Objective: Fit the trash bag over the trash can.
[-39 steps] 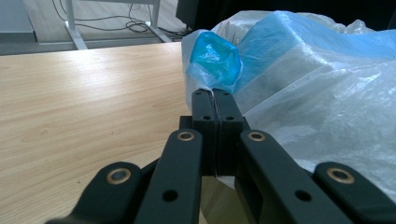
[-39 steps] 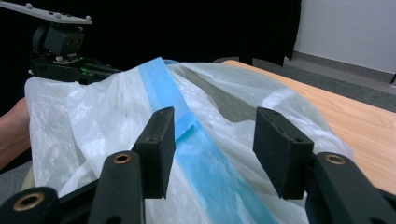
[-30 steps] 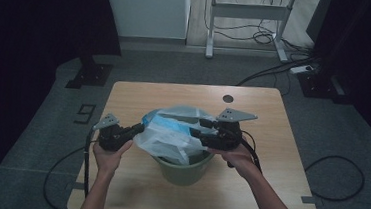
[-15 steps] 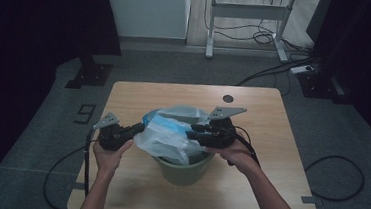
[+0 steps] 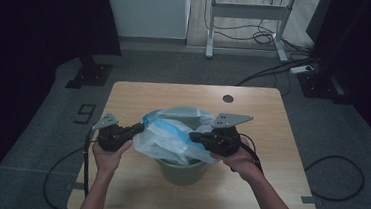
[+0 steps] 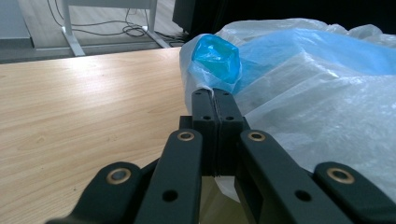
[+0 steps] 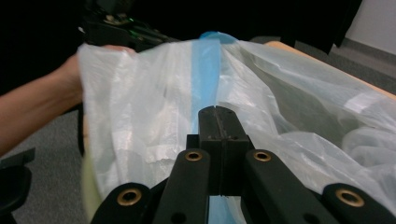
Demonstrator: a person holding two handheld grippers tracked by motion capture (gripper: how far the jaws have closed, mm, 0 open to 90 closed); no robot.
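A green bin [image 5: 182, 170] stands on the wooden table [image 5: 261, 196] with a translucent white bag [image 5: 168, 136] draped over its mouth. The bag has a blue band [image 7: 205, 70] along its rim. My left gripper [image 5: 140, 127] is shut on the bag's left edge, just below a bunched blue knot [image 6: 217, 56]. My right gripper [image 5: 194, 137] has just been closing, and its pads now pinch the bag on the blue band at the right side [image 7: 217, 112]. Both grippers hold the film above the bin's rim.
In the right gripper view the other hand [image 7: 70, 74] and its gripper [image 7: 121, 30] show beyond the bag. A round hole [image 5: 228, 99] sits near the table's far edge. Cables [image 5: 338, 181] lie on the floor, and a desk frame [image 5: 246, 14] stands behind.
The right gripper's jaws have come together on the bag's right side. The left gripper stays where it was, still shut on the left edge.
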